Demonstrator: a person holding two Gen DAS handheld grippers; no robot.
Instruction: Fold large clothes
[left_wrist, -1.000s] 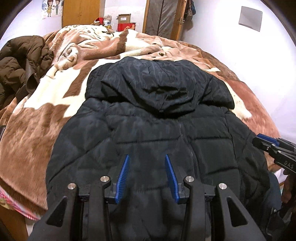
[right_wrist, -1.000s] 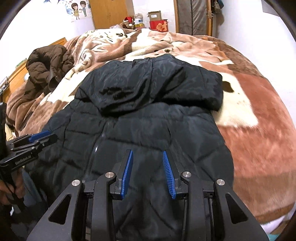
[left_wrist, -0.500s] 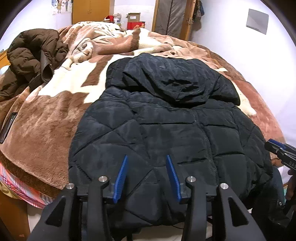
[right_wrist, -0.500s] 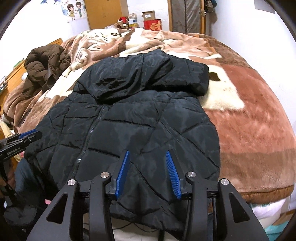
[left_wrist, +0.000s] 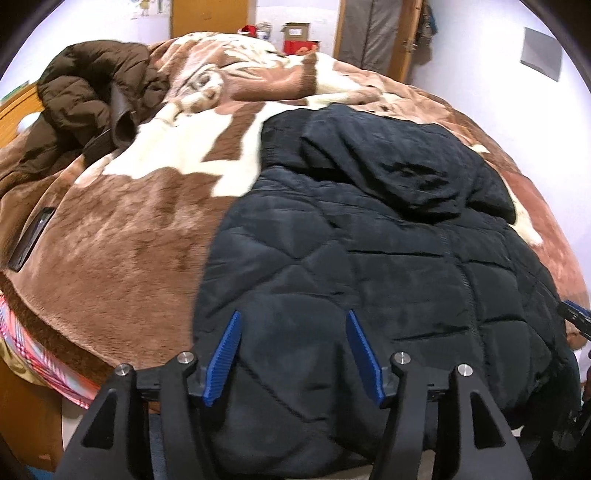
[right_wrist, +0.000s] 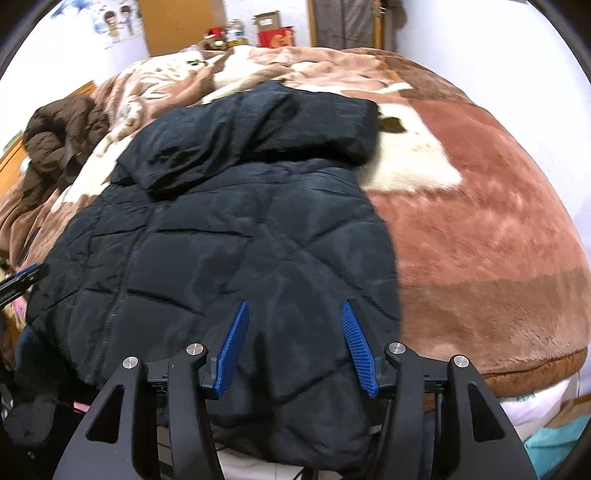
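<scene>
The left gripper (left_wrist: 291, 350) hangs over the hem of the black quilted jacket (left_wrist: 369, 266), its jaws opening with nothing pinched between the blue pads; the right gripper (right_wrist: 291, 343) does the same at the other hem corner, jaws opening and empty, the fabric lying beneath rather than in them. The jacket lies front-up on the brown and white blanket (left_wrist: 129, 240), hood toward twelve o'clock and hem at six o'clock, draped a little over the bed's near edge. Judging by its narrow outline, the sleeves look already tucked in and the hood laid flat over the collar; the lengthwise fold of hem toward hood appears still to come. A brown coat (left_wrist: 85, 96) sits crumpled at ten o'clock, seemingly unfolded.
</scene>
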